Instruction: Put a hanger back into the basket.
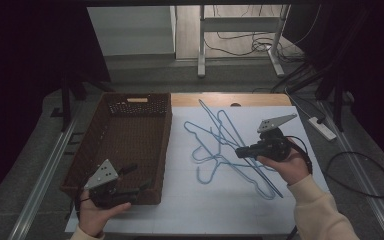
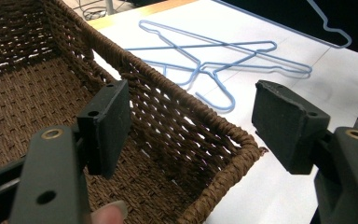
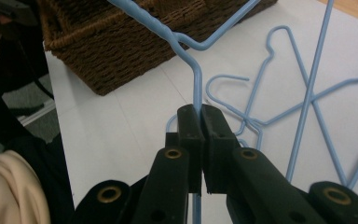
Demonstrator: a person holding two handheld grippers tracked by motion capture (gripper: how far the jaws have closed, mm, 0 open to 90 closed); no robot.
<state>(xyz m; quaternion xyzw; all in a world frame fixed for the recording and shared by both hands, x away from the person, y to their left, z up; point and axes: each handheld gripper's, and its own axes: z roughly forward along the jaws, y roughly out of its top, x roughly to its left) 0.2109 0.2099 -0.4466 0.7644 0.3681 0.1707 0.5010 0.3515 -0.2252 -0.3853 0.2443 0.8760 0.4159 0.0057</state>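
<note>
Jaws of right gripper [image 3: 200, 116] clamping blue hanger [image 3: 196, 79], left gripper [image 2: 191, 121] wide over basket [image 2: 177, 100] corner.

Basket [image 1: 125, 145] sits along the table's [image 1: 180, 215] left edge, hangers [image 1: 215, 142] piled right of it, toward the far-right corner

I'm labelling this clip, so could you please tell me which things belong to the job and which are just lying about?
In the job: right gripper, shut on a blue hanger; loose blue hangers; wicker basket; left gripper, open.
Lying about: power strip; floor cables.
</note>
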